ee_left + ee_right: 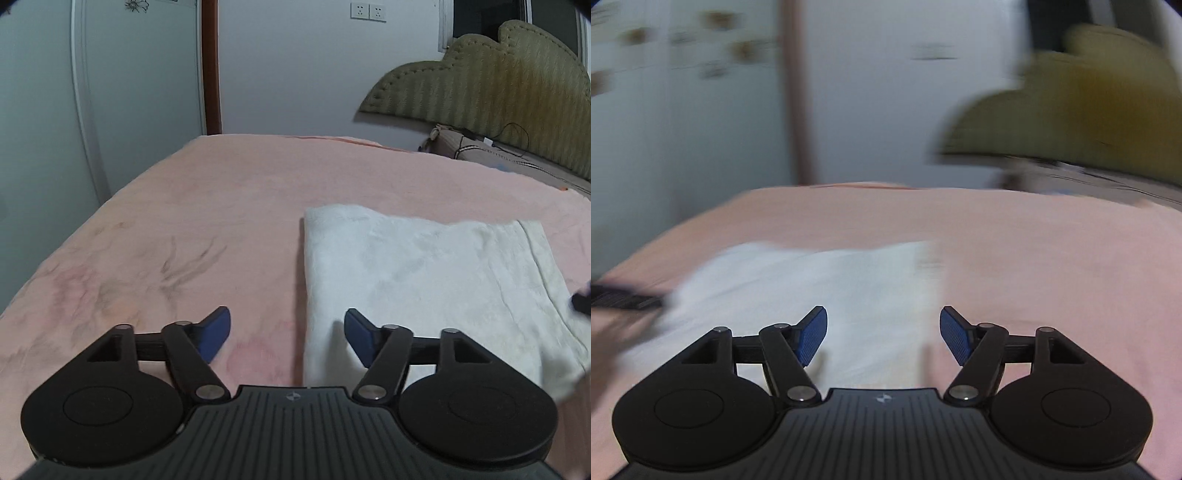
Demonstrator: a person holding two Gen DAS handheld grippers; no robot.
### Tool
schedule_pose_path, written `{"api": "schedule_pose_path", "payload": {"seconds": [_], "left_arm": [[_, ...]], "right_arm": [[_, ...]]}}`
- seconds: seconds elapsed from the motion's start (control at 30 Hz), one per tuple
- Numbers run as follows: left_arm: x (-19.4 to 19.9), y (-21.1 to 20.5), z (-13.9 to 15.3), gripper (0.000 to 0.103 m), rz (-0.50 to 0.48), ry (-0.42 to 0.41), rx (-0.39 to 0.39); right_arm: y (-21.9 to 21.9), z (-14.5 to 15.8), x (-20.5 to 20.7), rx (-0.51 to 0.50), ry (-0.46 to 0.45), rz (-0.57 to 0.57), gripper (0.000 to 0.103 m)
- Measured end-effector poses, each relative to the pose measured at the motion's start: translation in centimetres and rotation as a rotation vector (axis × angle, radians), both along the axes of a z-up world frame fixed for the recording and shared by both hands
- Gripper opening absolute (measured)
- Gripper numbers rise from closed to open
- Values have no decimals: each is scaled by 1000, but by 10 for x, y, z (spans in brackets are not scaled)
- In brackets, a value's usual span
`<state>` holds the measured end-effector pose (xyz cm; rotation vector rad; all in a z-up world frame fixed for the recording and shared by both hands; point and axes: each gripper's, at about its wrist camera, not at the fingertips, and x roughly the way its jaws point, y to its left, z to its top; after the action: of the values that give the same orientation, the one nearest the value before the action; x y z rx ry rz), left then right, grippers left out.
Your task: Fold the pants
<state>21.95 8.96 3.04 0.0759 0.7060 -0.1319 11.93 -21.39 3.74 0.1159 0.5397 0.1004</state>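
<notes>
White pants (417, 280) lie folded into a flat rectangle on the pink bed cover (221, 206). My left gripper (287, 334) is open and empty, low over the near left edge of the pants. In the blurred right wrist view the pants (812, 288) lie ahead and to the left. My right gripper (882, 334) is open and empty, above the pants' near right edge. The left gripper's body (624, 299) shows at the left border of the right wrist view. A dark bit of the right gripper (581, 302) shows at the right border of the left wrist view.
An olive padded headboard (491, 88) stands at the back right with a cable and cushions below it. A white wall with sockets (367, 12), a brown door frame (211, 66) and a wardrobe (44, 110) lie beyond the bed's far and left edges.
</notes>
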Motion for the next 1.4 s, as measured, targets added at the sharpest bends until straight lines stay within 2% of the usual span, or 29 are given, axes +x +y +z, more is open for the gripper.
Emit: {"api": "schedule_pose_path", "payload": {"seconds": [0.07,0.1,0.17,0.23,0.27,0.33,0.37,0.4,0.47,0.5,0.53,0.6,0.67,0.73,0.8,0.87,0.93,1.0,1.07,1.13,1.17,1.23,1.33,1.4], "left_arm": [[-16,-5,-1,73,-32,22,-2],[-21,-9,-5,76,-52,31,14],[-26,-22,-17,80,-72,8,111],[-32,-27,-16,81,-59,-33,195],[-39,-26,-9,76,-53,-39,192],[-53,-25,4,80,-82,-76,128],[-57,-27,7,83,-92,-79,117],[-60,-31,6,85,-97,-74,121],[-64,-44,-5,81,-114,-46,175],[-70,-46,-7,77,-120,-52,186],[-79,-46,-6,78,-137,-82,176],[-93,-52,-4,83,-213,-126,154],[-96,-63,-7,84,-261,-129,164],[-94,-77,-15,84,-292,-109,191],[-89,-86,-26,84,-323,-66,193],[-92,-90,-32,84,-305,-76,216],[-101,-89,-31,84,-304,-96,212],[-106,-84,-27,85,-282,-88,181],[-108,-79,-25,86,-236,-70,146],[-110,-69,-22,87,-182,-49,109],[-112,-64,-22,89,-155,-37,97],[-116,-52,-22,91,-117,-13,81],[-120,-35,-27,94,-75,8,71],[-120,-28,-31,94,-52,27,68]], "right_arm": [[14,-8,0,26,54,110,66],[19,-16,4,12,92,110,66],[18,-30,15,-33,131,39,66],[13,-25,20,-37,152,-63,66],[14,-17,14,-50,144,-95,68],[18,-5,-9,-34,72,-33,68],[23,-5,-14,-56,68,-13,68],[28,-8,-14,-91,81,-11,68],[23,-23,-8,-129,148,-38,66],[15,-29,-10,-110,150,-71,67],[2,-27,-10,-50,134,-123,70],[-20,-24,-28,122,94,-148,70],[-32,-21,-34,211,83,-148,70],[-35,-19,-35,235,75,-124,70],[-27,-20,-31,166,92,-102,69],[-18,-27,-25,46,137,-117,81],[-18,-30,-33,47,139,-164,82],[-5,-23,-42,-16,87,-190,82],[10,-18,-44,-32,52,-113,83],[20,-25,-37,-17,92,-50,85],[23,-32,-32,-21,138,-36,89],[27,-48,-27,-78,222,-80,94],[29,-39,-40,-37,232,-126,94],[40,-26,-52,-45,248,-109,94]]}}
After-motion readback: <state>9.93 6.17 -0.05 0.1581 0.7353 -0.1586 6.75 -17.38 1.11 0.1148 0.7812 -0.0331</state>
